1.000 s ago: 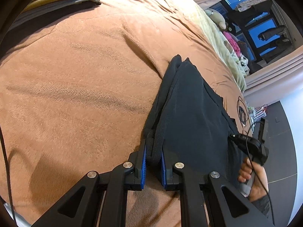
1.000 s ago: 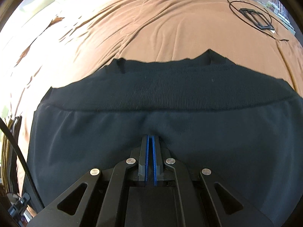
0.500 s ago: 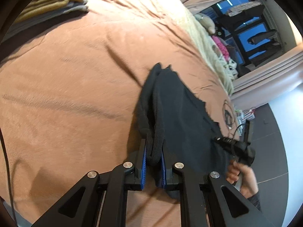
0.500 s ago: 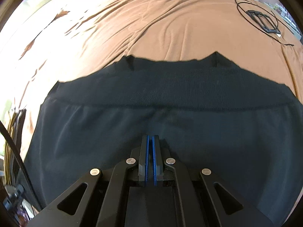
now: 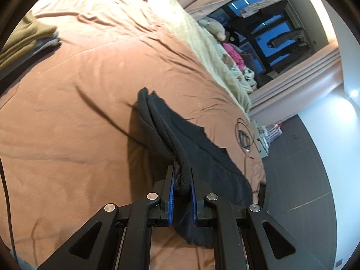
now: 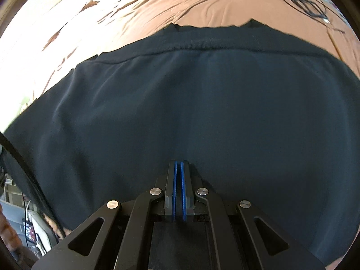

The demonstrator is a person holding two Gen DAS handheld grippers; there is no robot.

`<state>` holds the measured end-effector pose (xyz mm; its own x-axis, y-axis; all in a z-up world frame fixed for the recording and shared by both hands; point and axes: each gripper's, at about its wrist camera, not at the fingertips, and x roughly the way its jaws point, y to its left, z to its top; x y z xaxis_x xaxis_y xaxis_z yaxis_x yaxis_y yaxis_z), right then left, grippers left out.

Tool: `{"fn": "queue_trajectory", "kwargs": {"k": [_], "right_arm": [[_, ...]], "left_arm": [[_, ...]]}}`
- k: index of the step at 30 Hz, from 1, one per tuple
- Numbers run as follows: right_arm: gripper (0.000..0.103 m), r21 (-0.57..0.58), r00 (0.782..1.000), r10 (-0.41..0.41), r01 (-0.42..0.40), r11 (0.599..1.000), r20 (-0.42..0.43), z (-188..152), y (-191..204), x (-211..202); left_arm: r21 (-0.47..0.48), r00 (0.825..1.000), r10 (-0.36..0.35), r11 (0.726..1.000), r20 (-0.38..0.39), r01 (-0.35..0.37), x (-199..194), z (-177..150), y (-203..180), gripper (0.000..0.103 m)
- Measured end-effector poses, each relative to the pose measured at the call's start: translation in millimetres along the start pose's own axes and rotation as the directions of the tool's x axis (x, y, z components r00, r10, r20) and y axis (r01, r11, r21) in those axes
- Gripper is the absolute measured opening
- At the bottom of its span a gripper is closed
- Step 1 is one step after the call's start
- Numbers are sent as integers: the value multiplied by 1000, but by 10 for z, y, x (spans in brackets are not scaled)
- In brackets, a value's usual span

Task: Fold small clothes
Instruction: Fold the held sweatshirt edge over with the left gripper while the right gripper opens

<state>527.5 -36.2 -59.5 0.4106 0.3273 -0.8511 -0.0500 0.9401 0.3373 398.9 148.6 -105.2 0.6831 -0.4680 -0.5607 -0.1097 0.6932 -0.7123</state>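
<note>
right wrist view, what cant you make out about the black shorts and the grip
- Right wrist view: right gripper looks shut, but its fingers hide whether fabric lies between them.
- Black shorts: the lower part is cut off by the frame edge.
- Left wrist view: the gripper frame hides the shorts' lower end.

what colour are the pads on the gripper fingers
Blue pads, clearest in the left wrist view.

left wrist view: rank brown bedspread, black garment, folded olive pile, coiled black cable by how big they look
1. brown bedspread
2. black garment, near the camera, in the left claw
3. folded olive pile
4. coiled black cable, far off
</note>
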Motion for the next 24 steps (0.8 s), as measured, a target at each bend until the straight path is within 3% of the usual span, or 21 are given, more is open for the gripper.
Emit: {"fn": "queue_trajectory", "kwargs": {"k": [11, 15, 19, 24], "right_arm": [[0, 64, 995, 99, -99, 993, -8, -659, -32, -77], [0, 40, 996, 85, -85, 996, -9, -786, 18, -13], [0, 65, 992, 124, -122, 990, -27, -834, 0, -28], [0, 72, 991, 121, -125, 989, 64, -872, -203, -506]], "left_arm": [[77, 997, -69, 995, -18, 70, 56, 115, -457, 12], [111, 996, -86, 990, -37, 90, 104, 121, -645, 12], [150, 994, -99, 983, -49, 106, 150, 99, -869, 12], [197, 992, -110, 973, -65, 121, 192, 93, -1164, 12]]}}
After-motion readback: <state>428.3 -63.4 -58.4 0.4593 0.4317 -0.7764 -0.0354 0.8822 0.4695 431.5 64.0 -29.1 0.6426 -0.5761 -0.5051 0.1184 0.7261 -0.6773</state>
